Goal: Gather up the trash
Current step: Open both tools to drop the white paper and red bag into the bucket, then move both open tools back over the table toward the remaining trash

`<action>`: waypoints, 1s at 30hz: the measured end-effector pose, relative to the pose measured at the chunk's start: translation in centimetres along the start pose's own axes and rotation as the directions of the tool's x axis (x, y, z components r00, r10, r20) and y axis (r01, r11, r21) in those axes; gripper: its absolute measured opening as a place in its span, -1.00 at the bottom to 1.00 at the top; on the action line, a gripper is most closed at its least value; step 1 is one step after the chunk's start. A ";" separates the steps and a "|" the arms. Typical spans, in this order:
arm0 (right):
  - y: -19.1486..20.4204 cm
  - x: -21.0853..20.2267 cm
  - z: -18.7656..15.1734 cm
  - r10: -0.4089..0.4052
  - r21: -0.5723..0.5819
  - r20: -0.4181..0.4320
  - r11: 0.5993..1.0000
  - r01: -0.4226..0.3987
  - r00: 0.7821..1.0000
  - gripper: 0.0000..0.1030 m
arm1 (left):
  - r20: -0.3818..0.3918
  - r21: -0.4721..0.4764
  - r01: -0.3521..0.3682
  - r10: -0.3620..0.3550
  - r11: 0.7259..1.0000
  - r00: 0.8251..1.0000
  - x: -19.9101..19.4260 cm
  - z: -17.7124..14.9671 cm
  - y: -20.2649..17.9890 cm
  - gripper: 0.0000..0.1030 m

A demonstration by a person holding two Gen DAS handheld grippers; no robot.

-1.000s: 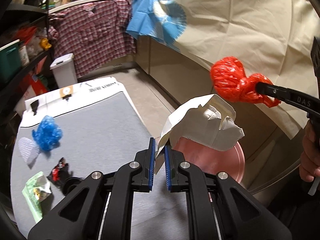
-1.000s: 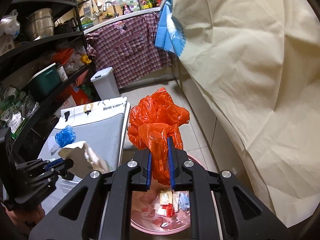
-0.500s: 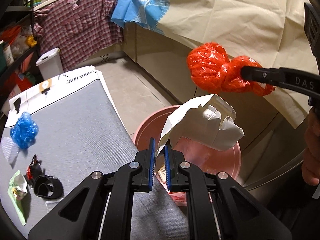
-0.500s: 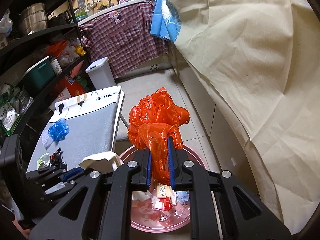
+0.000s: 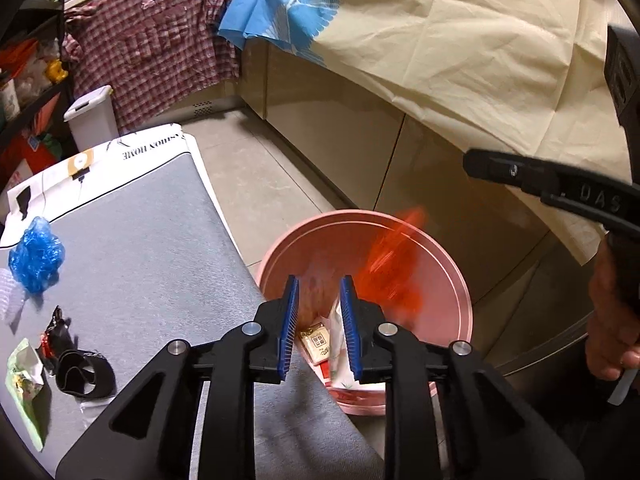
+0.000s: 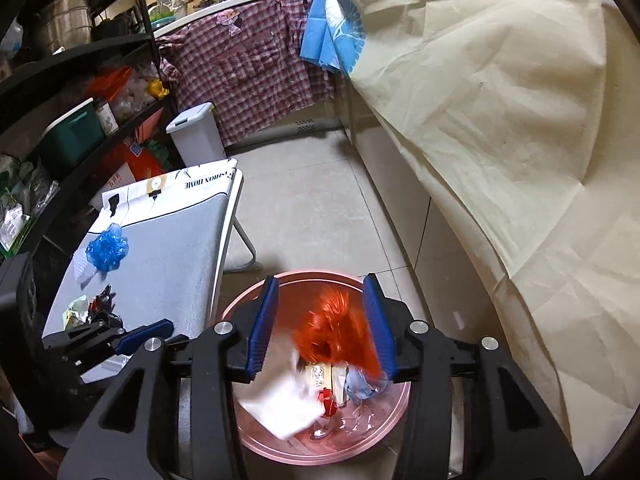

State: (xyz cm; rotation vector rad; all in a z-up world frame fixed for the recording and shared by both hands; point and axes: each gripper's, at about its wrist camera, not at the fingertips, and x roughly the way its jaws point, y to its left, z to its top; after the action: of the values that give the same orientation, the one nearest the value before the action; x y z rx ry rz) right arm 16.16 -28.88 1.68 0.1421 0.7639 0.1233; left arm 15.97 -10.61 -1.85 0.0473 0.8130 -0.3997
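Observation:
Both grippers hang open and empty over the pink bin (image 5: pixel 448 276), which also shows in the right wrist view (image 6: pixel 396 408). My left gripper (image 5: pixel 319 328) is above its near rim. My right gripper (image 6: pixel 321 326) is above its middle. The red plastic bag (image 6: pixel 340 332) falls blurred into the bin; it also shows in the left wrist view (image 5: pixel 390 272). The white crumpled paper (image 6: pixel 282 404) lies inside with small wrappers. On the grey board (image 5: pixel 132 248) remain a blue plastic bag (image 5: pixel 36 254), a black-red wrapper (image 5: pixel 56 330), a green packet (image 5: pixel 24 384) and a black band (image 5: pixel 84 374).
A white lidded bin (image 6: pixel 196 130) stands on the tiled floor behind the board. Cabinets draped in cream cloth (image 6: pixel 500 120) line the right side. Cluttered dark shelves (image 6: pixel 60 92) stand to the left. A plaid shirt (image 5: pixel 160 52) hangs at the back.
Both grippers have opened. The white paper has dropped from my left gripper into the bin, and the red bag has left my right gripper and is falling in.

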 end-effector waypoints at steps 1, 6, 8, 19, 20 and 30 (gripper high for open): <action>0.1 0.0 0.0 0.001 -0.001 0.000 1.000 -0.001 1.000 -0.13 | 0.004 -0.005 -0.001 0.001 1.000 1.000 -0.2 0.0 0.2 -0.58; 0.5 -0.7 -0.1 0.014 -0.015 0.033 1.000 -0.013 0.999 -0.13 | 0.027 -0.028 -0.012 0.012 1.000 1.000 -1.3 0.0 1.5 -0.58; 0.8 -1.0 -0.1 0.013 -0.029 0.050 1.000 -0.012 0.999 -0.13 | 0.040 -0.038 -0.013 0.014 0.999 0.999 -2.0 0.0 2.0 -0.58; 3.4 -3.0 -0.2 0.030 -0.066 0.141 0.998 -0.020 0.990 -0.15 | 0.104 -0.088 -0.037 0.046 0.995 0.993 -6.0 -0.4 5.9 -0.58; 3.9 -3.1 -0.3 0.040 -0.071 0.143 0.997 -0.030 0.989 -0.15 | 0.110 -0.095 -0.040 0.050 0.995 0.993 -6.4 -0.5 6.4 -0.58; 9.7 -3.2 -1.0 0.142 -0.119 0.162 0.985 -0.123 0.977 -0.18 | 0.143 -0.168 -0.096 0.121 0.981 0.982 -9.6 -2.0 12.0 -0.58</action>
State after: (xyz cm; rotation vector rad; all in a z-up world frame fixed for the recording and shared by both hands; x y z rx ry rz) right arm 12.57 -19.75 4.80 0.0989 0.5761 0.2759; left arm 13.05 3.99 2.27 -0.0880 0.6851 -0.2299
